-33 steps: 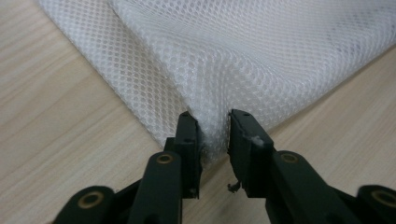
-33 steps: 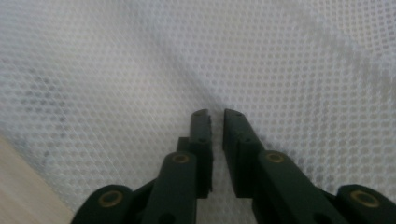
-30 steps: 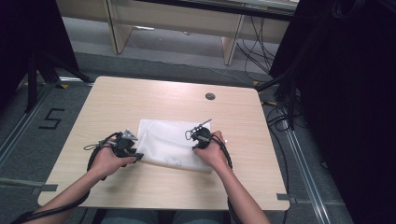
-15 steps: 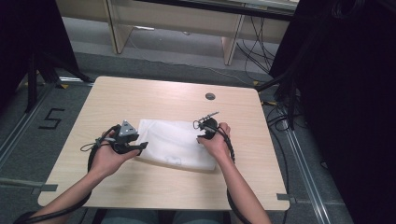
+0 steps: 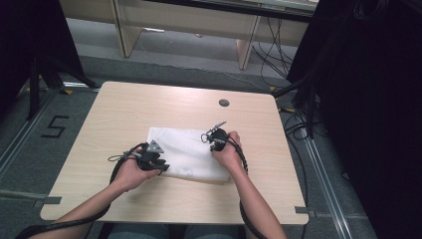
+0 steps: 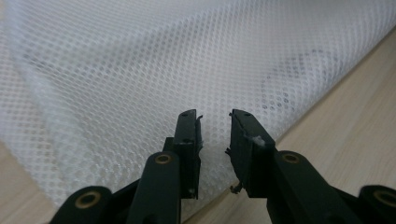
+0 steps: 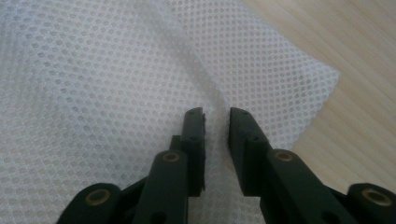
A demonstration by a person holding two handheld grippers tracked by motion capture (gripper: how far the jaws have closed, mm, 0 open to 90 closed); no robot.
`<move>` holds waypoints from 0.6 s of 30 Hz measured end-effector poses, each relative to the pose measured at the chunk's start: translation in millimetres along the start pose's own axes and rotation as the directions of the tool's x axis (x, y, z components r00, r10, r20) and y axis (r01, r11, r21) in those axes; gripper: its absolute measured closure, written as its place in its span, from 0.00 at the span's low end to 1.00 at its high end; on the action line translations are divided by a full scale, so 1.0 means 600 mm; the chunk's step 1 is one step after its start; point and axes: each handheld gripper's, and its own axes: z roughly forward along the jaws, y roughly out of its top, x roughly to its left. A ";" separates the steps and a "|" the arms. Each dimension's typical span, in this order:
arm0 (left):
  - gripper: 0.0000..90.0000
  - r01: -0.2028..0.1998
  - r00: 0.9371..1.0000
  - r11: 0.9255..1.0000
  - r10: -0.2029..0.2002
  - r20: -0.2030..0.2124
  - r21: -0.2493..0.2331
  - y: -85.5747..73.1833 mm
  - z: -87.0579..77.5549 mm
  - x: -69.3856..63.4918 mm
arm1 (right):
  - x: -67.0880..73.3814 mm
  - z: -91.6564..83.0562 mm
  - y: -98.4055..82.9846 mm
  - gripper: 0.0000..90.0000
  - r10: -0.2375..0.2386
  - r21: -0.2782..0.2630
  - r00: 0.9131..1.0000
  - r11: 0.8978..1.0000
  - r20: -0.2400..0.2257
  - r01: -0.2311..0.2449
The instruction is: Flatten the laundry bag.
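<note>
Both hand-held grippers just closed: left hand-held gripper (image 6: 215,128) and right hand-held gripper (image 7: 215,122), jaws narrowed to slit, mesh between, pinch unconfirmed. White mesh laundry bag (image 5: 186,154) flat at surface (image 5: 124,107) centre. Fold likely next.

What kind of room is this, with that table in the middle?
Probably a lab or recording workspace. A plain wooden table stands on a grey floor marked with a taped number 5, cables trail beside it, and desk legs stand behind.
</note>
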 end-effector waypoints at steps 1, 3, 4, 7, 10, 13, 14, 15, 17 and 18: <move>0.80 -0.005 1.000 1.000 0.005 0.000 0.012 -0.003 0.004 -0.002 | 0.004 0.000 0.001 0.92 -0.015 0.005 1.000 1.000 0.003 0.015; 0.80 0.005 1.000 1.000 -0.005 0.002 0.015 -0.004 0.006 -0.002 | 0.006 -0.001 0.001 0.95 -0.018 0.012 1.000 1.000 0.005 0.018; 0.80 0.005 1.000 1.000 -0.005 -0.006 0.005 -0.004 0.007 -0.002 | 0.008 0.000 0.001 0.97 -0.030 0.015 0.999 0.999 0.014 0.030; 0.80 0.006 1.000 1.000 -0.006 0.007 0.014 -0.004 0.006 0.000 | 0.009 0.000 0.001 0.99 -0.039 0.015 0.999 0.999 0.017 0.039; 0.80 0.008 1.000 1.000 -0.008 0.006 0.015 -0.005 0.007 0.000 | 0.008 -0.001 0.002 1.00 -0.043 0.017 0.999 0.999 0.013 0.043; 0.80 -0.006 1.000 1.000 0.006 0.005 0.020 -0.006 0.007 0.001 | 0.008 -0.002 0.002 1.00 -0.037 0.014 0.999 0.999 0.014 0.037; 0.80 -0.006 1.000 1.000 0.006 0.004 0.019 -0.006 0.007 0.000 | 0.005 -0.003 0.002 1.00 -0.043 0.003 0.999 0.999 0.015 0.043; 0.81 -0.006 1.000 1.000 0.006 0.003 0.013 -0.006 0.007 -0.001 | 0.004 -0.009 0.002 1.00 -0.030 -0.003 0.999 1.000 0.012 0.030; 0.81 -0.017 1.000 1.000 0.017 -0.002 0.013 -0.006 0.008 -0.002 | 0.005 -0.013 0.003 1.00 -0.025 -0.003 1.000 1.000 0.011 0.025; 0.81 -0.025 1.000 1.000 0.025 -0.002 0.017 -0.005 0.008 -0.002 | 0.004 -0.018 0.003 1.00 -0.023 -0.012 1.000 1.000 0.007 0.023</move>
